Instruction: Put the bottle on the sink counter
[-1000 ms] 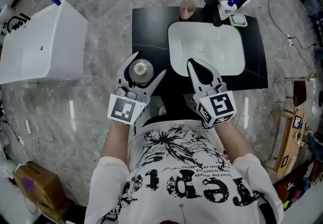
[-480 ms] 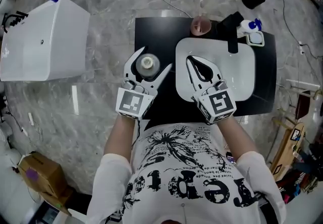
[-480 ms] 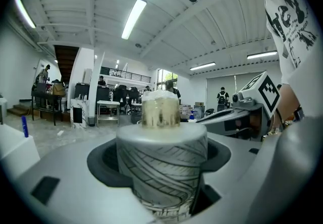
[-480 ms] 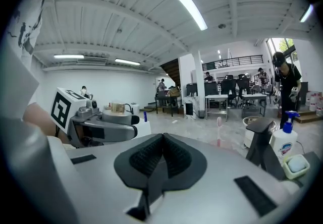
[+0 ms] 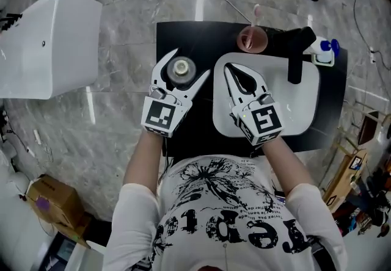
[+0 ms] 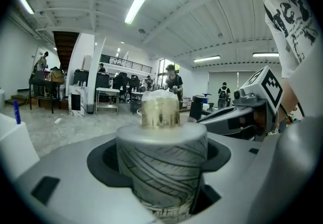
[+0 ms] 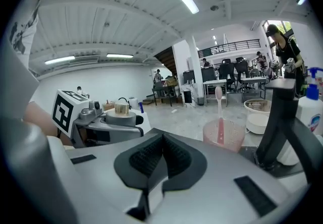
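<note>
Black tabletop [image 5: 177, 35] has room by its left edge, where left gripper [image 5: 190, 63] squeezes the bottle [image 5: 181, 68]; right gripper [image 5: 229, 69] is closed.

Bottle to the left, basin to the right

The bottle [image 5: 181, 68] sits between the left gripper's [image 5: 189, 62] jaws over the sink counter's [image 5: 183, 135] left part, just beside the basin [image 5: 305, 114]. Can't really tell if it's touching down. The right gripper [image 5: 228, 69] is over the basin. The cup [image 5: 249, 38], faucet [image 5: 296, 63] and pump bottle [image 5: 324, 51] line the far edge.
</note>
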Available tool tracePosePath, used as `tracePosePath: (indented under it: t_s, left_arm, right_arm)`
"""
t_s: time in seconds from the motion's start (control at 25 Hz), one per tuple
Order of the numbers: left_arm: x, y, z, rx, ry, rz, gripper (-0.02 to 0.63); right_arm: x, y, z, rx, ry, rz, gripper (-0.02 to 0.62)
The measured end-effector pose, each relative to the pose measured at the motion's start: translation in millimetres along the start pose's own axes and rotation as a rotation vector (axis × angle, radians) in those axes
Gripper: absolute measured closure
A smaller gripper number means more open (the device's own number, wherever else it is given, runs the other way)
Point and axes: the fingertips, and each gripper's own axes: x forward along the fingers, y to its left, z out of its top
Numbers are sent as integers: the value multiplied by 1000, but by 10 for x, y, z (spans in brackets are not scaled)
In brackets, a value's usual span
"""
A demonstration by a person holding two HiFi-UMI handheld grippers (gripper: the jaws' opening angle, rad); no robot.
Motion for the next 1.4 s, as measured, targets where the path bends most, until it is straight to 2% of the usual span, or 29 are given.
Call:
tracePosePath:
  t_s: [0.24,0.44,0.88,1.0,1.2,1.4]
  left_arm:
    - [345,165,-386,-21,71,-12,256]
    - [518,189,-635,35,154,-12,256]
    - [583,164,-759,110,238,7,255]
    - [578,178,-773,74,228,11,255]
    - [543,201,-820,20,270,17,256]
    - [449,174,-846,8,298,22,256]
  right_arm:
    - [260,-178,-211,-21,31,16,581]
    - [348,-259,-294,-20,32,14,581]
    - [365,-266,-320,-37,38,27,581]
    - [351,-287,-329,-22,34,24,581]
    - [299,-328,-293,-31,16,8,581]
    - [243,-308,-228,-40,8,1,581]
